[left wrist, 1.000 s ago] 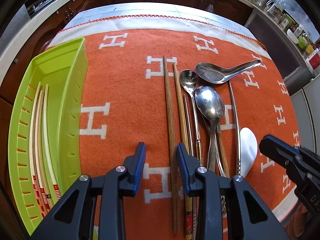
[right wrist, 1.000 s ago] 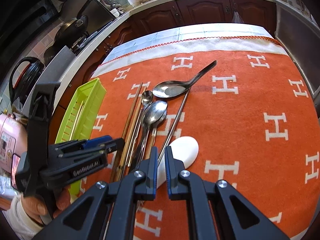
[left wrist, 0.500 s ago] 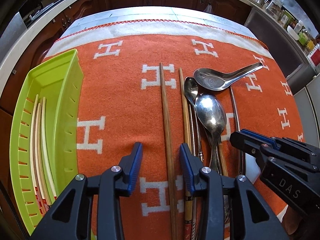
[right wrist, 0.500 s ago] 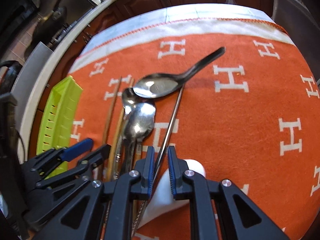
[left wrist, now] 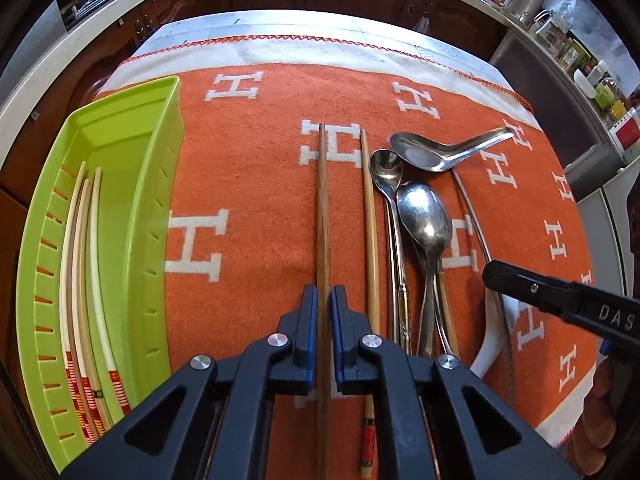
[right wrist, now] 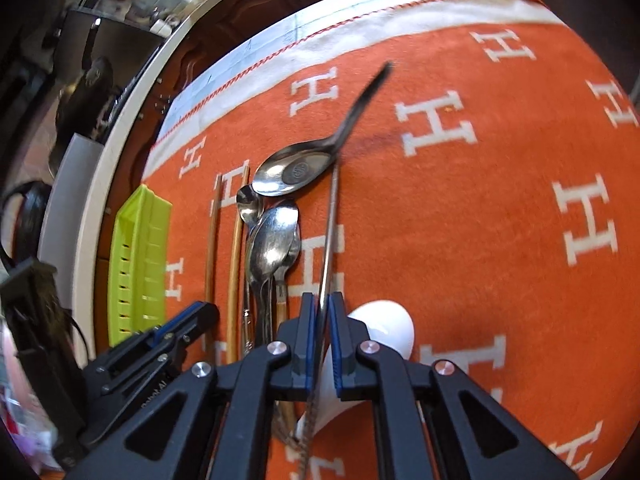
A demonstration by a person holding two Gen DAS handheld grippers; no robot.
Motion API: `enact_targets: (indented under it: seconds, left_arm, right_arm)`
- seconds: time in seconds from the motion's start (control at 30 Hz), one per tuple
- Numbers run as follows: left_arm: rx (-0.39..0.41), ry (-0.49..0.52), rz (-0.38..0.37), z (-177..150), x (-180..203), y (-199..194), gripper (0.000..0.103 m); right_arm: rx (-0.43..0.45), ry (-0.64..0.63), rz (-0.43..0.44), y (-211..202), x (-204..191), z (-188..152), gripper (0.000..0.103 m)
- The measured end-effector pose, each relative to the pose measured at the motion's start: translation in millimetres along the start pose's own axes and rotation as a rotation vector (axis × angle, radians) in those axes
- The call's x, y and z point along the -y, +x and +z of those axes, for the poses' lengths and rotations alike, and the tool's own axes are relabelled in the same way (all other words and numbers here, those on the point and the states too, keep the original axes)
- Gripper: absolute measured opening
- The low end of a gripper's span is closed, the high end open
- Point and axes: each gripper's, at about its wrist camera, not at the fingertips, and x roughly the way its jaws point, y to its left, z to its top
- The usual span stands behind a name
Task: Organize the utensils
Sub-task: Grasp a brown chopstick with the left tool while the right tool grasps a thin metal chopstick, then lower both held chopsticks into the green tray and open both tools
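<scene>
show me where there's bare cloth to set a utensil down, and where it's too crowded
Bare: the wide strip of orange cloth between the green tray and the dark wooden chopstick, and the broad area right of the metal chopstick. Crowded: the spoon cluster between the lighter chopstick and the white spoon.

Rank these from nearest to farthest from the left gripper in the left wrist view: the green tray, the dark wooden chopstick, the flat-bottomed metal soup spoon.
1. Dark wooden chopstick: clamped between the left gripper's jaws, running straight ahead.
2. Green tray: off to the left, at the cloth's edge.
3. Flat-bottomed metal soup spoon: ahead and to the right, past the other spoons.
</scene>
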Motion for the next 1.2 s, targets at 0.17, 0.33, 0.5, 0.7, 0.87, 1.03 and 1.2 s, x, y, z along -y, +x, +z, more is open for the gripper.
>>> enact_targets:
  seconds: [0.17,0.33,0.5,0.7,0.87,1.03,1.2]
  left_arm:
    - [0.037,0.015,-0.029,-8.6,0.2,-29.7,0.005]
    - [0.094,0.029,-0.028,-15.8,-5.6,-65.3,0.005]
    - [0.159,0.013,0.01,-21.0,-34.6,-102.2,0.005]
    - [0.191,-0.062,0.07,-22.5,-86.8,-120.4,0.005]
    - [0.198,-0.097,0.1,-27.4,-119.9,-124.8,0.005]
    - [0.19,-0.112,0.103,-30.1,-132.6,-120.4,0.005]
    - [0.19,-0.131,0.108,-30.7,-141.5,-116.0,0.01]
  right_arm:
    - [0.015,0.042,0.046,-17.9,2.4,-7.9,0.006]
    - [0.03,0.027,0.071,-32.7,-11.0,-16.0,0.006]
    - [0.041,-0.057,0.088,-44.2,-47.1,-24.1,0.006]
    - [0.026,-0.204,0.092,-36.0,-115.1,-30.9,0.006]
    - [0.013,-0.292,0.106,-18.7,-168.2,-36.6,0.006]
    - [-0.012,-0.312,0.109,9.0,-203.9,-37.6,0.006]
    - [-0.021,-0.307,0.105,30.5,-222.9,-35.2,0.006]
